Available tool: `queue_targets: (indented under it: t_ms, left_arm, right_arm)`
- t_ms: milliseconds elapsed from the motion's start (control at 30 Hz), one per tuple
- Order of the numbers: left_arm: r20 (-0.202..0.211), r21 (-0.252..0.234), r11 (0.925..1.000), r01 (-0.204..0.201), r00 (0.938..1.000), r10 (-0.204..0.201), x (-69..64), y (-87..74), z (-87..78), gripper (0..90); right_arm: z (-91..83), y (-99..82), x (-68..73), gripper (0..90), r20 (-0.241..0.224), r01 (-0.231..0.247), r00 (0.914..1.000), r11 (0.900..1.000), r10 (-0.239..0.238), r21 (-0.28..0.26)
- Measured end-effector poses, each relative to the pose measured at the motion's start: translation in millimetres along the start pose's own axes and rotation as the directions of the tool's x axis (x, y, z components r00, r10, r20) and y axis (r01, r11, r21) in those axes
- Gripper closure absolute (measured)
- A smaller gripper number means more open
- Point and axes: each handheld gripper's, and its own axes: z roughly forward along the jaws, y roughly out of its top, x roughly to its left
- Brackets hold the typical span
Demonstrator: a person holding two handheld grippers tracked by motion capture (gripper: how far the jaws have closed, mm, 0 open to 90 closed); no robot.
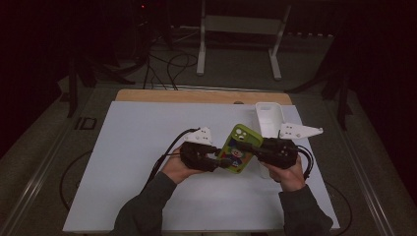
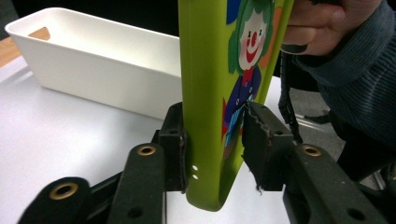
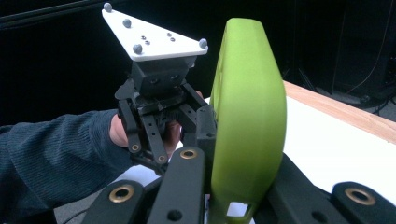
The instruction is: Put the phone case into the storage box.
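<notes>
A lime-green phone case (image 1: 239, 147) with a clown picture is held up off the white table top (image 1: 137, 162) between both grippers. My left gripper (image 1: 223, 161) grips its lower end; in the left gripper view both pads press the case (image 2: 205, 93), one on its edge and one on the printed face. My right gripper (image 1: 249, 146) is shut on the upper end, near the camera cut-out. In the right gripper view the case's plain green side (image 3: 247, 107) stands between the jaws, with the left gripper (image 3: 198, 128) just behind it.
A white rectangular bin (image 1: 269, 118) stands at the table's far right, close behind the right hand, and also lies across the left gripper view (image 2: 93, 60). A wooden strip (image 1: 196, 96) runs along the far edge. Cables trail from both grippers. A white frame stand (image 1: 241, 24) sits on the floor beyond.
</notes>
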Motion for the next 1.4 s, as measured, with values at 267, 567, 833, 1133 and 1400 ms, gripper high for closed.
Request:
queue_targets:
  t_ms: [267, 567, 833, 1133, 1400]
  left_arm:
    - [0.019, -0.030, 0.9995, 0.007, 0.9998, -0.007, 1.0, 0.0, -2.9, 74.1]
    - [-0.030, -0.037, 0.9991, -0.020, 0.9994, 0.019, -2.9, 1.6, -4.6, 77.7]
    - [-0.075, -0.031, 0.9994, -0.016, 0.9971, 0.013, -2.1, 1.9, -5.5, 77.7]
    - [-0.143, -0.051, 0.9987, 0.003, 0.9897, -0.011, 1.0, 0.7, -11.0, 77.7]
    - [-0.219, -0.065, 0.9979, 0.008, 0.9755, -0.022, 0.5, -0.3, -12.9, 77.6]
  right_arm:
    - [-5.0, -1.1, -3.1, 82.4, -0.006, 0.008, 1.0000, 0.9999, -0.008, -0.013]
    - [-5.6, -1.6, -5.0, 60.0, 0.055, 0.003, 0.9985, 0.9998, -0.001, -0.020]
    - [-2.8, -2.2, -6.0, 37.3, 0.097, -0.026, 0.9949, 0.9997, 0.026, -0.001]
    - [-5.5, -2.7, -8.0, 26.0, 0.148, -0.062, 0.9870, 0.9980, 0.062, -0.011]
    - [-4.4, -2.6, -6.5, 13.7, 0.215, -0.068, 0.9742, 0.9977, 0.068, -0.008]
